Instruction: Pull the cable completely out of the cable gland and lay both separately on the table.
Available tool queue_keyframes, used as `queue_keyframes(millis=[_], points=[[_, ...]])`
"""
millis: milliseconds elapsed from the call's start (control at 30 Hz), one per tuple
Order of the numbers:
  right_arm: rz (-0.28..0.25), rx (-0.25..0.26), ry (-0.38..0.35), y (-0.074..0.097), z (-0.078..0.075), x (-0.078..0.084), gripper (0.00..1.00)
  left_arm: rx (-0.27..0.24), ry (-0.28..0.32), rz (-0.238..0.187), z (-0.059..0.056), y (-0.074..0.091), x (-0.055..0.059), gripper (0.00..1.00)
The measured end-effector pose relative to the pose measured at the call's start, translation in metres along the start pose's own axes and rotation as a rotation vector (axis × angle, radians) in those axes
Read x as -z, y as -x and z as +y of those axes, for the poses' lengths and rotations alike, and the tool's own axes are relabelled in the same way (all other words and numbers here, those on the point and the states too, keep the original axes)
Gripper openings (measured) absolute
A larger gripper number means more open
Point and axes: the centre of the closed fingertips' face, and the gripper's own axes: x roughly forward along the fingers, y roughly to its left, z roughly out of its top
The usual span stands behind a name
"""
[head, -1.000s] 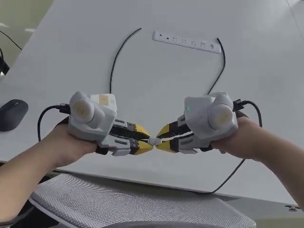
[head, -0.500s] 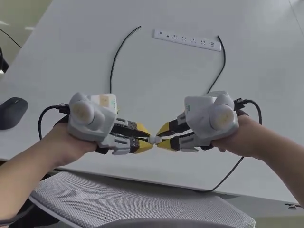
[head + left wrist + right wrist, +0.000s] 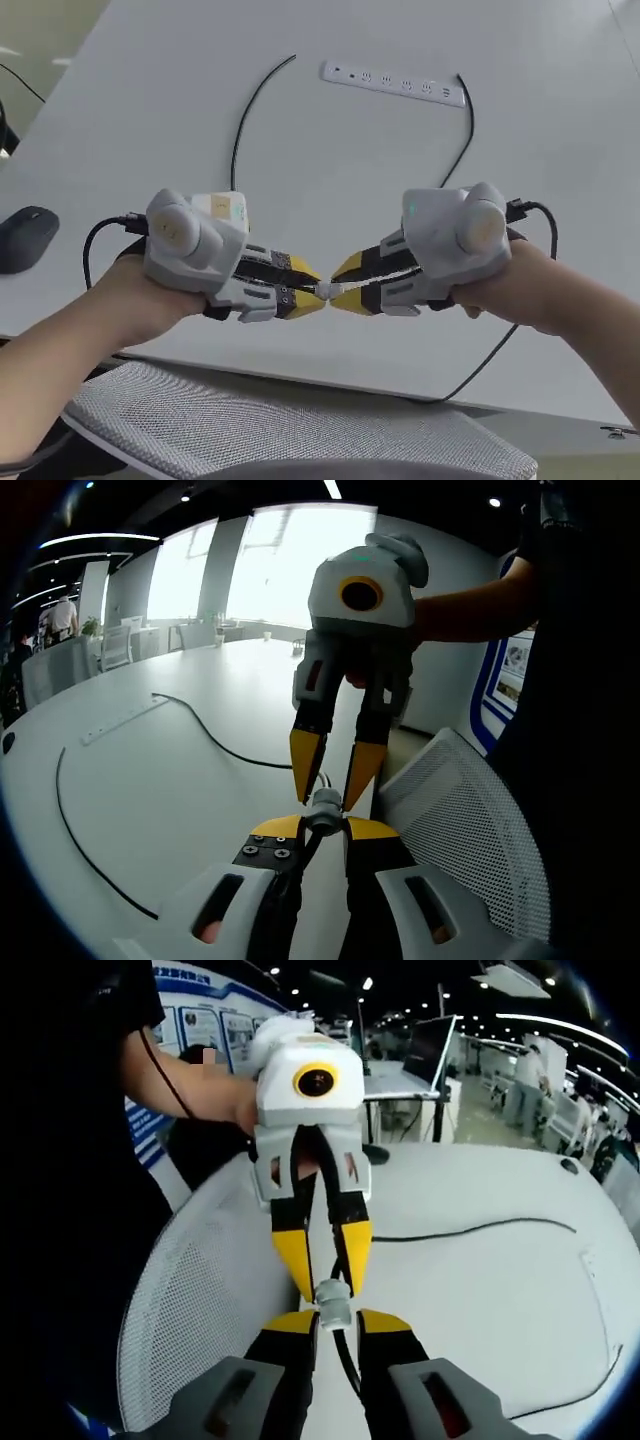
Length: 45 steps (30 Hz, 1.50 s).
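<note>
First, in the head view, the left gripper (image 3: 312,298) and right gripper (image 3: 340,293) meet tip to tip over the smooth white table (image 3: 330,150), with a small pale cable gland (image 3: 324,292) between them. In the left gripper view, yellow wedge-shaped jaws clamp the rounded gland. In the right gripper view, the jaws pinch the thin cable (image 3: 346,1355) just behind the ribbed gland.

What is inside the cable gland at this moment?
A dark cable leaves the cable gland and runs back between the jaws of the right gripper. How far the cable reaches inside is hidden by the gland's own body.
</note>
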Motion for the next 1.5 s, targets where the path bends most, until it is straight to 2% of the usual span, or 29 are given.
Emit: queue_keyframes(millis=[100,133,233,300,367,400,467,533,567,633,667,700,800,867,967,1233,1333,1500], points=[[-0.026,-0.009,-0.035,0.005,-0.004,0.0,0.12,0.005,-0.009,-0.002,0.0,-0.001,-0.001,0.15],[-0.065,-0.052,-0.11,0.006,0.001,-0.003,0.13,0.01,-0.01,0.0,-0.001,-0.001,-0.001,0.15],[-0.095,-0.095,-0.19,0.011,-0.003,-0.001,0.16,0.011,-0.018,-0.004,-0.002,-0.002,-0.003,0.15],[-0.133,-0.15,-0.262,0.014,-0.001,-0.003,0.15,0.014,-0.02,-0.008,-0.002,-0.001,-0.004,0.15],[-0.179,-0.175,-0.328,0.017,-0.005,-0.007,0.16,0.015,-0.034,-0.014,-0.002,-0.001,-0.007,0.15],[-0.202,-0.212,-0.38,0.019,-0.004,-0.009,0.16,0.017,-0.035,-0.015,-0.002,0.0,-0.007,0.15],[-0.245,-0.257,-0.437,0.022,-0.003,-0.014,0.13,0.017,-0.042,-0.017,-0.002,0.001,-0.009,0.15],[-0.256,-0.259,-0.48,0.022,-0.009,-0.013,0.12,0.019,-0.048,-0.022,-0.001,0.002,-0.011,0.15],[-0.253,-0.286,-0.514,0.023,-0.008,-0.013,0.12,0.018,-0.054,-0.026,-0.001,0.002,-0.012,0.15],[-0.264,-0.299,-0.533,0.023,-0.011,-0.013,0.12,0.02,-0.054,-0.026,-0.001,0.003,-0.013,0.15],[-0.267,-0.318,-0.558,0.023,-0.009,-0.014,0.12,0.021,-0.059,-0.026,-0.001,0.003,-0.014,0.15],[-0.271,-0.357,-0.581,0.025,-0.005,-0.016,0.13,0.023,-0.058,-0.026,-0.002,0.003,-0.014,0.15],[-0.267,-0.376,-0.588,0.023,-0.004,-0.017,0.12,0.029,-0.069,-0.025,-0.003,0.002,-0.016,0.15],[-0.241,-0.39,-0.595,0.021,-0.002,-0.013,0.12,0.03,-0.069,-0.026,-0.003,0.001,-0.018,0.15],[-0.225,-0.439,-0.614,0.02,0.005,-0.012,0.11,0.034,-0.074,-0.028,-0.004,0.0,-0.019,0.15],[-0.215,-0.47,-0.638,0.019,0.007,-0.011,0.09,0.044,-0.089,-0.013,-0.007,-0.002,-0.019,0.14],[-0.211,-0.467,-0.611,0.02,0.009,-0.011,0.08,0.045,-0.081,-0.012,-0.007,-0.002,-0.018,0.14],[-0.181,-0.421,-0.512,0.02,0.008,-0.011,0.07,0.038,-0.068,-0.011,-0.006,-0.002,-0.018,0.14]])
